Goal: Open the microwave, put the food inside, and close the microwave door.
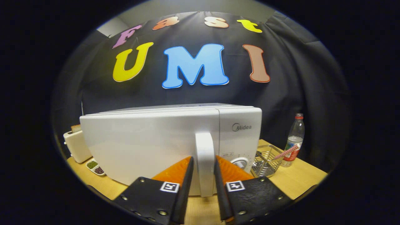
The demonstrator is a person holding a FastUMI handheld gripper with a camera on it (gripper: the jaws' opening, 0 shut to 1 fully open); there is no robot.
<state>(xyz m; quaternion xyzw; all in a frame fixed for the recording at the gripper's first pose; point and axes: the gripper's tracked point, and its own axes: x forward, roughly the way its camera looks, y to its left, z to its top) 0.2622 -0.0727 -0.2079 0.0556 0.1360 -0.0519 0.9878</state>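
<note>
Toaster [76, 145] at far left on wooden table [300, 179], bread slice in slot. Beside it, small dish [95, 167] holding green and dark beans. White microwave [150, 140] in centre, door shut, vertical door handle [204, 156] facing camera. Hand-held gripper [203, 168] straddles handle, one finger each side, close against it; firm clamp cannot be told. Right of microwave, wire basket [265, 161] with striped straw, then plastic water bottle [293, 140] standing upright.
</note>
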